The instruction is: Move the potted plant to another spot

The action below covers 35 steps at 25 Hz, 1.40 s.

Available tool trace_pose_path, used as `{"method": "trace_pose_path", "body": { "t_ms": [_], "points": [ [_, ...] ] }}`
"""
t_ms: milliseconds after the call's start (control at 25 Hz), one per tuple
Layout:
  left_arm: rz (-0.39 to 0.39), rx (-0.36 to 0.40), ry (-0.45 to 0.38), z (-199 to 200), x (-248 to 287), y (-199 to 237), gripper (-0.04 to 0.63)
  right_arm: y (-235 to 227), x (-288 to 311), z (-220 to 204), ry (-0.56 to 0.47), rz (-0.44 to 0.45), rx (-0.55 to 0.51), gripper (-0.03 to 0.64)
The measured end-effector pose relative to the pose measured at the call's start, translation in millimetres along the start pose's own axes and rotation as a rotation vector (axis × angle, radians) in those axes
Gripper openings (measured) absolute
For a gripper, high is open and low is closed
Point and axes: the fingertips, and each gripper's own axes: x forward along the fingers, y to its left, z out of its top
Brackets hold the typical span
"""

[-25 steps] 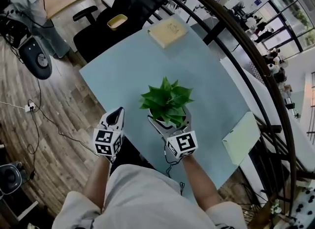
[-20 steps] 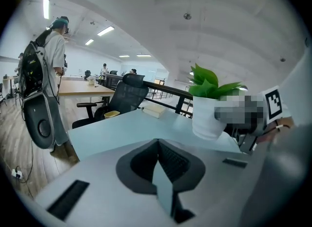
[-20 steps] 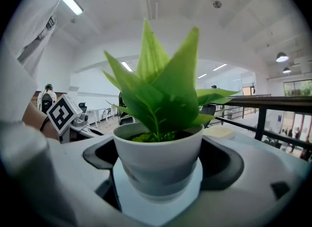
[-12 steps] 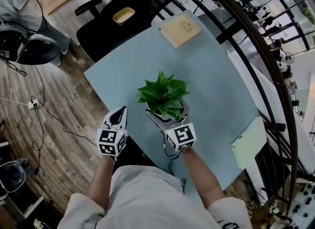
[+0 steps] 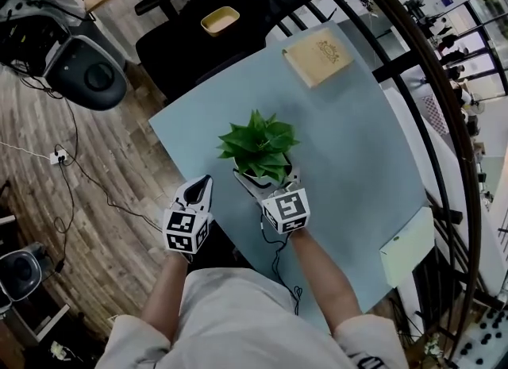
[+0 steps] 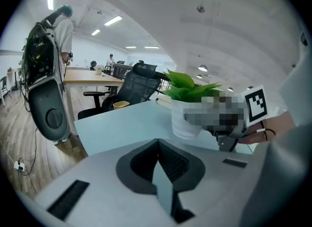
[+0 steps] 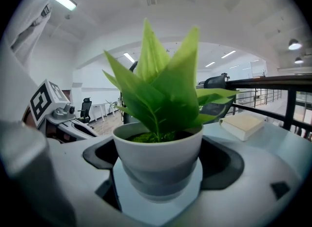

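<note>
The potted plant (image 5: pixel 258 147) has broad green leaves and a white pot (image 7: pixel 157 165). It stands over the left half of the light blue table (image 5: pixel 349 145). My right gripper (image 5: pixel 266 182) is shut on the pot, one jaw on each side of it (image 7: pixel 158 184). Whether the pot's base touches the table I cannot tell. My left gripper (image 5: pixel 203 183) is shut with nothing in it (image 6: pixel 158 172), just off the table's left edge and level with the pot. In the left gripper view the plant (image 6: pixel 187 109) shows ahead to the right.
A tan book (image 5: pixel 317 56) lies at the table's far end. A pale green box (image 5: pixel 407 246) sits at its near right corner. A black office chair (image 5: pixel 246 2) with a yellow bowl (image 5: pixel 220 20) stands beyond the table. A dark railing (image 5: pixel 432 98) runs along the right. Cables lie on the wooden floor (image 5: pixel 79 177).
My right gripper has carried the plant leftward over the table, nearer its left edge. The left gripper has kept its place beside it, still shut.
</note>
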Motion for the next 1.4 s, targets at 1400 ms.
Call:
{"method": "trace_pose_path", "body": {
  "t_ms": [1400],
  "points": [
    [-0.062,0.018,0.098,-4,47,15,0.011,-7,88,-43,0.092,0.025,-0.021,0.520]
  ]
}}
